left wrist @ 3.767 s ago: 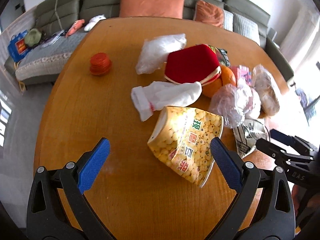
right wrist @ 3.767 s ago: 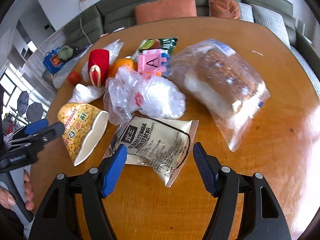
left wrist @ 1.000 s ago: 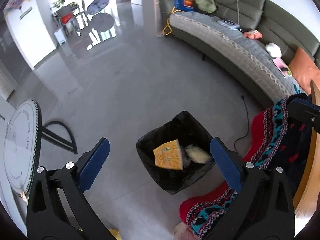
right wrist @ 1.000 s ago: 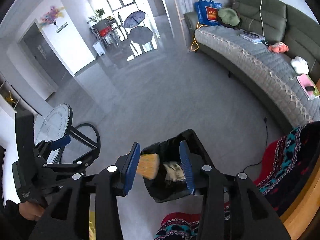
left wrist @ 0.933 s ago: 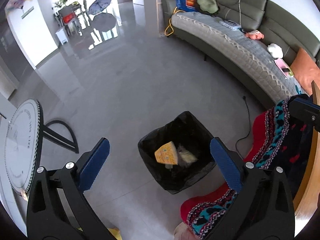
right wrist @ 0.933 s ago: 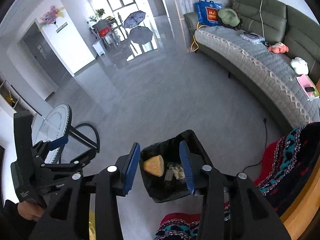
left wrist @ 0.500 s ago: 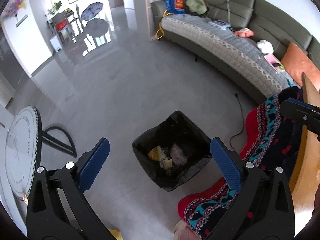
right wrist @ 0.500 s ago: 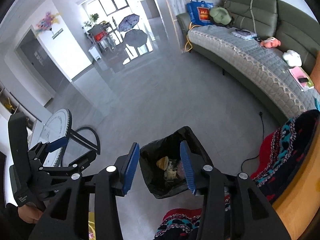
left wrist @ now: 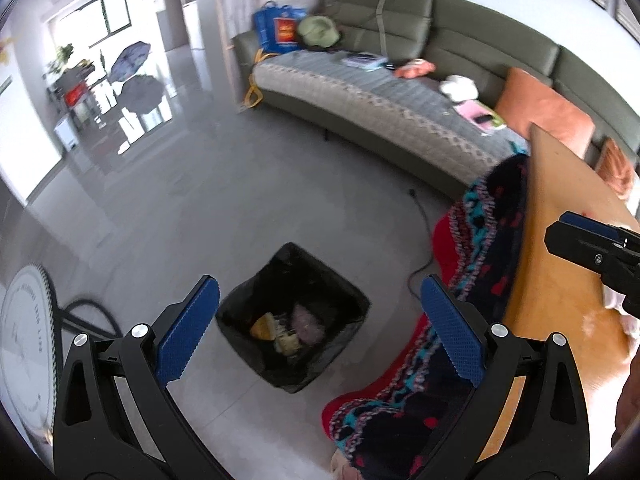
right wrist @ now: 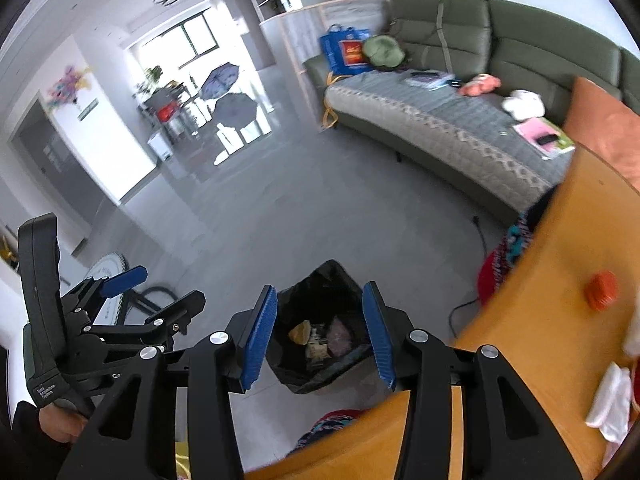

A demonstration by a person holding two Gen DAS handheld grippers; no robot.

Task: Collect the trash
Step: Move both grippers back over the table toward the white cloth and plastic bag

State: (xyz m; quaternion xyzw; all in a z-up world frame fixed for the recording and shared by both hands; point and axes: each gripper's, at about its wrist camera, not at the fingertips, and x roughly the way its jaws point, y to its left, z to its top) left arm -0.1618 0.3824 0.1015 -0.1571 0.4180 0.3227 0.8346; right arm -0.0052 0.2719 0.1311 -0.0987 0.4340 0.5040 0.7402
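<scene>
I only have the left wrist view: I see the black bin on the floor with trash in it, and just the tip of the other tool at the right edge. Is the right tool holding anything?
Observer: No. The right tool is open with nothing between its blue pads, and it points down at the bin.
Operator: Anything left on the table?
Observer: Yes. A small orange-red round thing sits on the table, apart from the edge.
Operator: Anything else there?
Observer: Something crumpled and white lies at the far right of the right wrist view; I cannot tell what it is.
</scene>
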